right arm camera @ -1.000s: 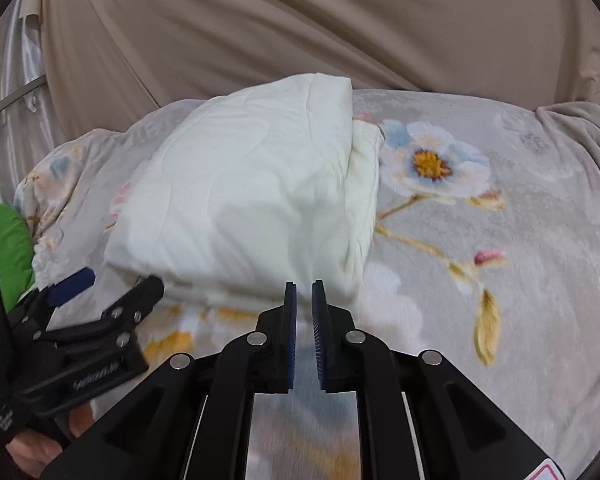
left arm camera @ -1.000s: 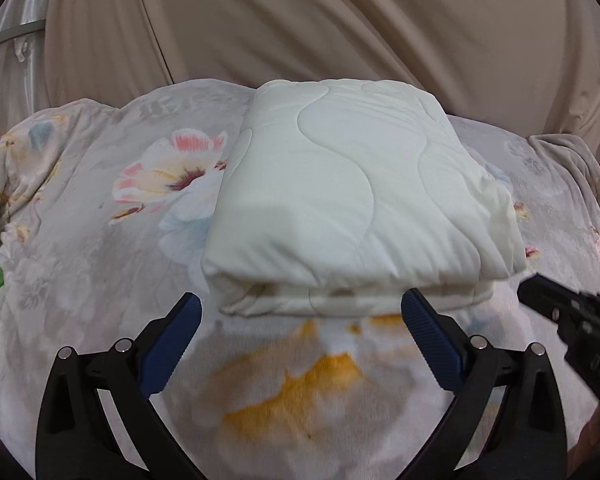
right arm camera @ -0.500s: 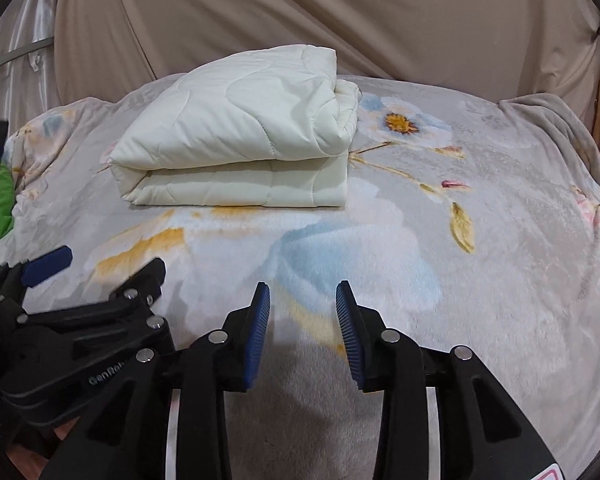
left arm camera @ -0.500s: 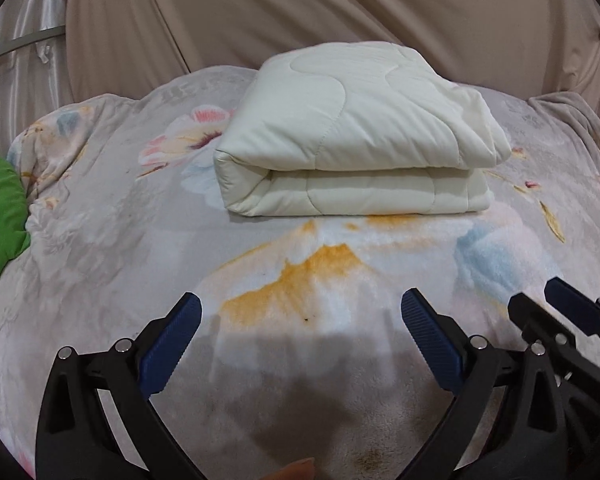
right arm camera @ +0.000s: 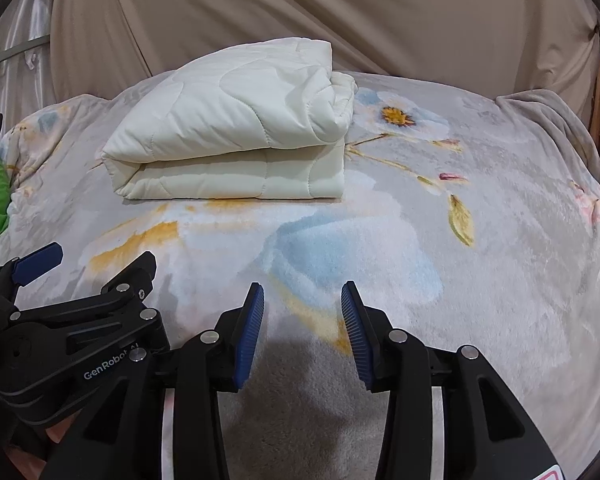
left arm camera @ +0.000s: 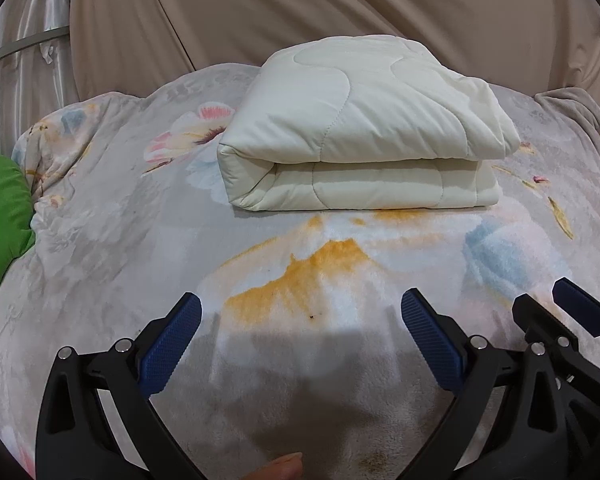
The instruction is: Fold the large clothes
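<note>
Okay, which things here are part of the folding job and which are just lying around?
Job:
quilt, cream, folded
left tool, open, empty
right tool, just opening, nothing between its jaws

Lying about:
floral blanket under the quilt
green cloth at the left edge
beige curtain behind

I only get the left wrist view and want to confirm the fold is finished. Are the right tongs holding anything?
Observer: No. The right tongs have just been opening, and only the grey floral plush blanket shows between them.
Operator: How does the far right end of the bundle look?
Observer: The cream quilted folded comforter has its layered edges stacked there, and the upper layers bulge past the lower ones.
Operator: Anything beside that end?
Observer: A printed blue flower with an orange centre on the blanket.
</note>
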### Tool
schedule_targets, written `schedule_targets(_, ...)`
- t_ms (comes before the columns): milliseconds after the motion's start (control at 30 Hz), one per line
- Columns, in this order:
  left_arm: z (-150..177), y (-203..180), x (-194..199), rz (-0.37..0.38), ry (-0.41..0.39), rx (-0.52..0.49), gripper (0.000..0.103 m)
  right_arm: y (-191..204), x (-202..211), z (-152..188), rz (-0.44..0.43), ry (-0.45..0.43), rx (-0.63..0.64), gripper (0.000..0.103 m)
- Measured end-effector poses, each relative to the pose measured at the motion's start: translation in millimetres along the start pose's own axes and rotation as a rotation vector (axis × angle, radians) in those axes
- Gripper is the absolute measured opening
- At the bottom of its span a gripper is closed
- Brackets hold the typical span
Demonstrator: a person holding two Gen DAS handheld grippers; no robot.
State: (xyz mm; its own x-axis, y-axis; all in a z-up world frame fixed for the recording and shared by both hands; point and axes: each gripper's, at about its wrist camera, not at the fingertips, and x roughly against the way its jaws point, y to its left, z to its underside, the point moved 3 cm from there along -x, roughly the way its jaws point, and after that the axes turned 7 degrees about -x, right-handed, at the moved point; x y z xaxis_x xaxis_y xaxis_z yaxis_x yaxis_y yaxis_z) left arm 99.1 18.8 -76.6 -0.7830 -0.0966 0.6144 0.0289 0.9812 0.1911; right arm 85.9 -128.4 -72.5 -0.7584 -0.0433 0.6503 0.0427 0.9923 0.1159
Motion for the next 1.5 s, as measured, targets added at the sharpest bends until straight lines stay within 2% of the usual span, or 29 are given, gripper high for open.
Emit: schedule_targets(1500, 1.3, 0.3, -4.8, 0.005, 0.021, -0.012, 0.094, 0.1, -2.4, 2.0, 0.007, 0.008, 0.002, 0.042)
